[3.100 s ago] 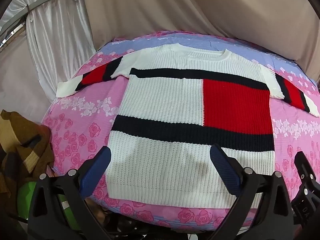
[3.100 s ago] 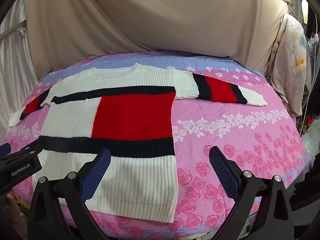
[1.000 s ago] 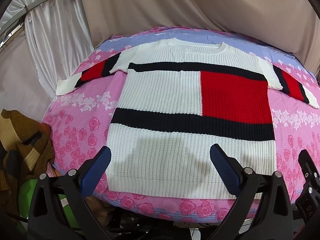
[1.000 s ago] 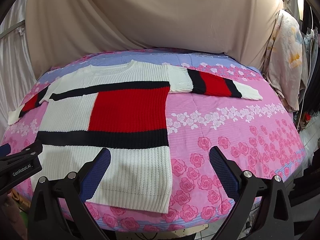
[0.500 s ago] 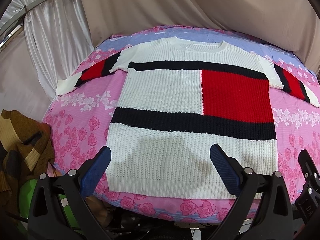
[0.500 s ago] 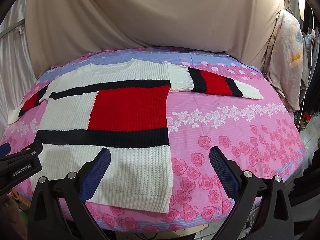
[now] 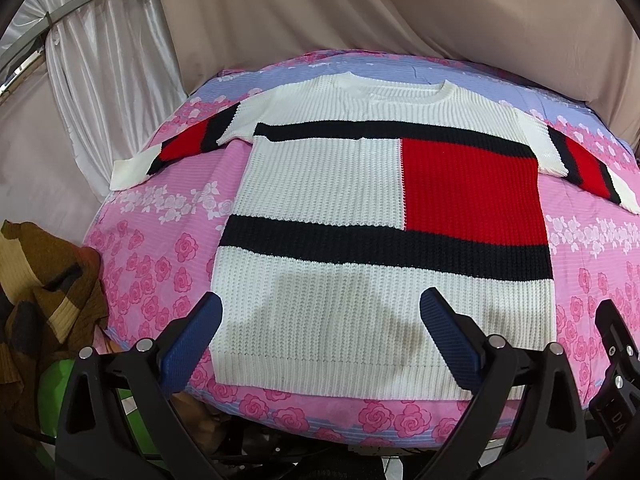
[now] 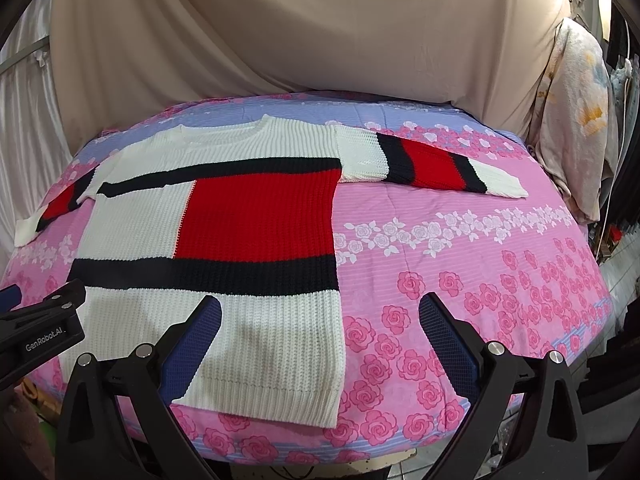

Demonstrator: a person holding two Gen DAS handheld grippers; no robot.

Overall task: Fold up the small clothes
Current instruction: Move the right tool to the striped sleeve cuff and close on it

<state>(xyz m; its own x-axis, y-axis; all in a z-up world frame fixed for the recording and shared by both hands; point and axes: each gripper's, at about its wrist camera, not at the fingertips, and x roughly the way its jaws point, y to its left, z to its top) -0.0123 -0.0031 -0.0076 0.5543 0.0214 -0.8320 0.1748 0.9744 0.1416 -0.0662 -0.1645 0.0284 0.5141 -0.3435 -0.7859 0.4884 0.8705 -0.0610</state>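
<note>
Sweater (image 7: 360, 208) lies flat on the flowered bedspread (image 8: 460, 280), left tongs (image 7: 320, 334) and right tongs (image 8: 320, 336) both wide, holding nothing.

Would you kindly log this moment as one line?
sweater: flat, unfolded, sleeves spread | left hand-held gripper: open, near hem | right hand-held gripper: open, empty

Chunky ribbed knit sweater (image 7: 360, 208) on smooth printed cotton sheet (image 8: 460, 280)
</note>
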